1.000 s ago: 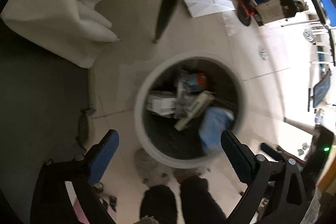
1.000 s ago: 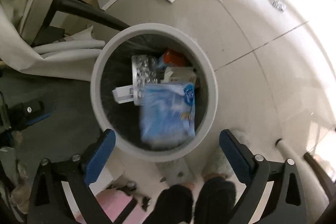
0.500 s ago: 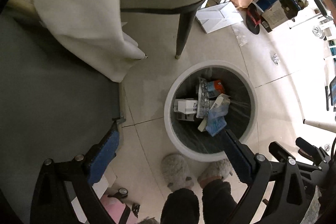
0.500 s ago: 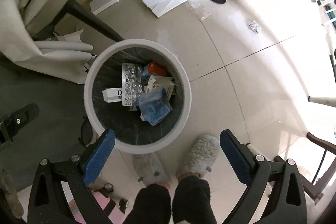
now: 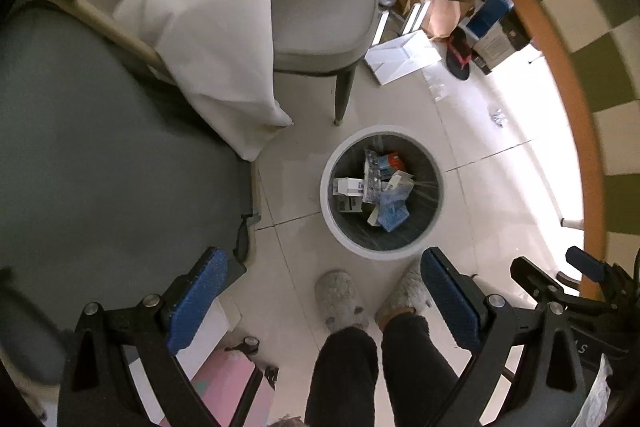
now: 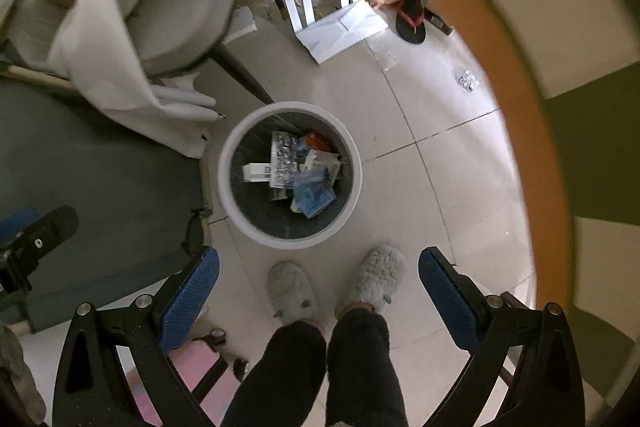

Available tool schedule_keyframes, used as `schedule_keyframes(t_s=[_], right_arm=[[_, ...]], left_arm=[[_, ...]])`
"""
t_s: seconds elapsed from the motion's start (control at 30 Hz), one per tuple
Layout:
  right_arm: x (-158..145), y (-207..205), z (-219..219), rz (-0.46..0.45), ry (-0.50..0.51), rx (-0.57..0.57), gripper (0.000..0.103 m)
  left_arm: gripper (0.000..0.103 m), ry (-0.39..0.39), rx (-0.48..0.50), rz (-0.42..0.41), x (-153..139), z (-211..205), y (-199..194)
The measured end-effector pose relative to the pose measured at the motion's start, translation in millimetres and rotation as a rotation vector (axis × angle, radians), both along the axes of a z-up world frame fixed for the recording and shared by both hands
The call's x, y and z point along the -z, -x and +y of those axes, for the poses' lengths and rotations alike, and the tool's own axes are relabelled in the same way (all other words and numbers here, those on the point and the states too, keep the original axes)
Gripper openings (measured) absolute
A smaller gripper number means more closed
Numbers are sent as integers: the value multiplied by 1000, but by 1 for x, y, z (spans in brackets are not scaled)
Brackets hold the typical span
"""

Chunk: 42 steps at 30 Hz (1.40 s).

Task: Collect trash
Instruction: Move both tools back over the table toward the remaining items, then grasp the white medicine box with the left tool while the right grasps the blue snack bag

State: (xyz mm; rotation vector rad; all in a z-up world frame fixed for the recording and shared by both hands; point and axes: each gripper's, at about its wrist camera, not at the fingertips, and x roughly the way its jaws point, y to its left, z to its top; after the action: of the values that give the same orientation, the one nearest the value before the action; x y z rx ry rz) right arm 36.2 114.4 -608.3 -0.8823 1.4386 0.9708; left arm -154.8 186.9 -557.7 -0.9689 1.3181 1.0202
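In the left wrist view, the left tongs (image 5: pixel 320 291) stand wide open and hold nothing, high above the tiled floor (image 5: pixel 492 195). The white-rimmed waste bin (image 5: pixel 326 203) stands on the floor ahead of the person's grey slippers (image 5: pixel 339 297); it contains a blue packet (image 5: pixel 394 213), a blister pack (image 5: pixel 373 177) and small white cartons (image 5: pixel 347 186). A chair (image 5: pixel 324 7) draped with white cloth (image 5: pixel 216 39) stands just beyond the bin. In the right wrist view, the right tongs (image 6: pixel 318 289) are likewise fully open and empty. The bin (image 6: pixel 224 187) lies ahead of them, with the blue packet (image 6: pixel 314 193) on top of the load. Loose trash remains on the floor: a small crumpled wrapper (image 6: pixel 468 81) and white paper sheets (image 6: pixel 340 27), well apart from the bin. Risk: the wrapper is small and flat against the tile, so the pads may slide over it; a descent near the round counter edge (image 6: pixel 520 107) may cause a collision.
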Motion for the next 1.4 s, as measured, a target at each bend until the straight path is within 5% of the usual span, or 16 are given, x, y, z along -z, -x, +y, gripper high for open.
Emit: schedule_keyframes(t_s=[0.47,0.63,0.8,1.0,1.23,1.4], right_arm=[[-194,-11,-25,60,-126,78,101],[-259,-58,-40,74,-202,200,101],[-297,-158,-70,61,-231,434,101],[-293,-324,-137,33,-209,873,103],[-260,-473,-148,28,-187,1131,103],[-216,-539,-136,90,-93,1334,103]], left_arm=[[99,-138,68,36,-179,-28,-14],[99,-240,134,-1,-234,-20,-61],[100,-298,208,-18,-265,-16,-149],[103,-282,290,17,-253,-6,-277],[103,-267,340,121,-212,13,-401],[103,-235,346,172,-193,21,-444]])
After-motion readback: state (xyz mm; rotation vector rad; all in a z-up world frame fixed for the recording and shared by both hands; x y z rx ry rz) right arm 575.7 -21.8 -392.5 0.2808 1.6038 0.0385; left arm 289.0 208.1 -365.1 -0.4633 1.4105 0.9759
